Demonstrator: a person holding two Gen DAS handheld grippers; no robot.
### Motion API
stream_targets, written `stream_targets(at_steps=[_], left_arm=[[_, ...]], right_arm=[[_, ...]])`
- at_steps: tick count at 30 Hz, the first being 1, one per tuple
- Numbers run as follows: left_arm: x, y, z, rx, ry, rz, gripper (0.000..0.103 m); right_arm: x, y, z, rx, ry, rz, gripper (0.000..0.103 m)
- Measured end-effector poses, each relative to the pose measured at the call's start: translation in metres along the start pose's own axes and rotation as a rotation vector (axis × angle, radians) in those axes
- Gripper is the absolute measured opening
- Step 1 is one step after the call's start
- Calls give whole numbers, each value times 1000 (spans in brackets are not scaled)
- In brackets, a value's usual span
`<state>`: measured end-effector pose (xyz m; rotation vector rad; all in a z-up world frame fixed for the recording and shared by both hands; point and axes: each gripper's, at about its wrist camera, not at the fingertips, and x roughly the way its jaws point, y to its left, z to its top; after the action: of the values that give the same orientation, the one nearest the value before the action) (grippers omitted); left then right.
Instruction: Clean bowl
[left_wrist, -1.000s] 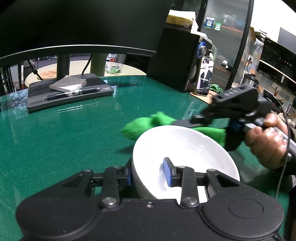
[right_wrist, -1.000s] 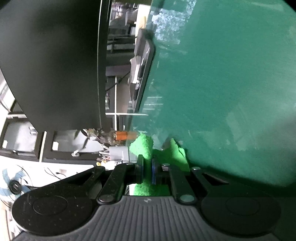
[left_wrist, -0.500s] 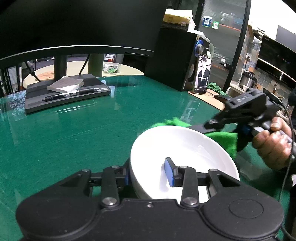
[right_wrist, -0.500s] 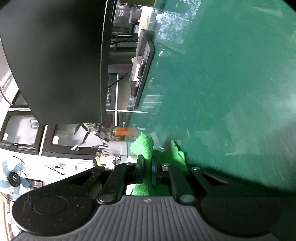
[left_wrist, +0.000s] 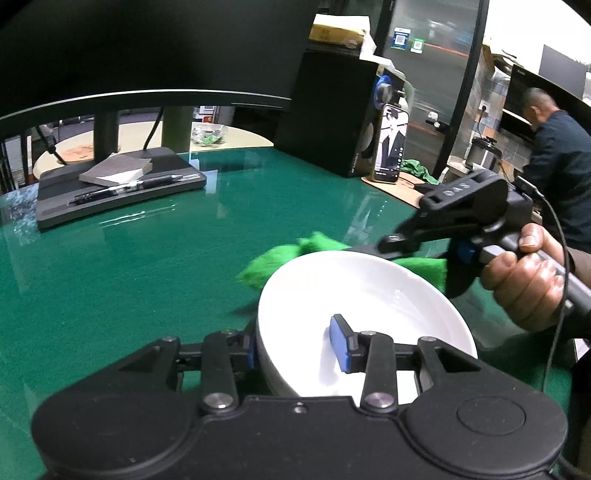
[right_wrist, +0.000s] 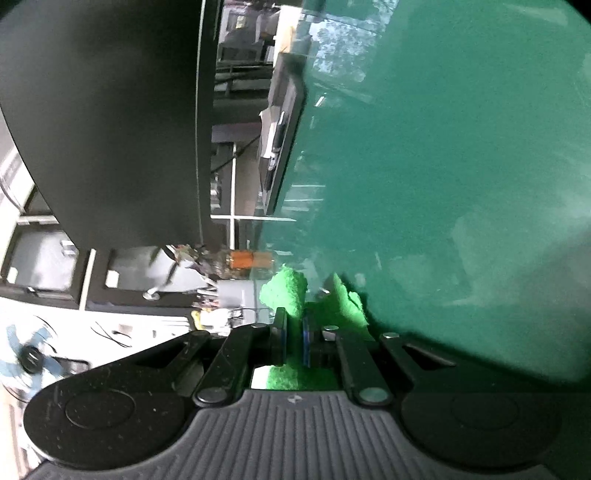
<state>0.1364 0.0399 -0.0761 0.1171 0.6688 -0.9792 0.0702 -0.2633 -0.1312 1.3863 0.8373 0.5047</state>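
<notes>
A white bowl sits low in the left wrist view. My left gripper is shut on its near rim, one blue pad inside and the other finger outside. Behind the bowl's far rim hangs a bright green cloth. My right gripper, held by a hand, reaches in from the right and is shut on that cloth. The right wrist view is rolled sideways; there the right gripper pinches the green cloth, which bulges past the fingertips. The bowl is not visible in that view.
The table has a green glass top. At the back left stands a monitor base with a notepad and pen. A black speaker and a propped phone stand at the back right. A person is far right.
The right gripper swept the cloth to the right behind the bowl's far rim, then back left, so the cloth again sticks out on the left. The left gripper kept its hold.
</notes>
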Motion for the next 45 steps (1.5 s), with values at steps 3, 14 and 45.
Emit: stream_targets(at_steps=[3,14,45], left_arm=[[0,0,0,1,0,0,37],[0,-1,-1,-1,0,-14,44],[-32,-28,-16,-73,-13,203,22]], right_arm=[[2,-4,0,27,4,11,8],[40,6,12,19,57,18,9],[32,7,10,-28,118,30,10]])
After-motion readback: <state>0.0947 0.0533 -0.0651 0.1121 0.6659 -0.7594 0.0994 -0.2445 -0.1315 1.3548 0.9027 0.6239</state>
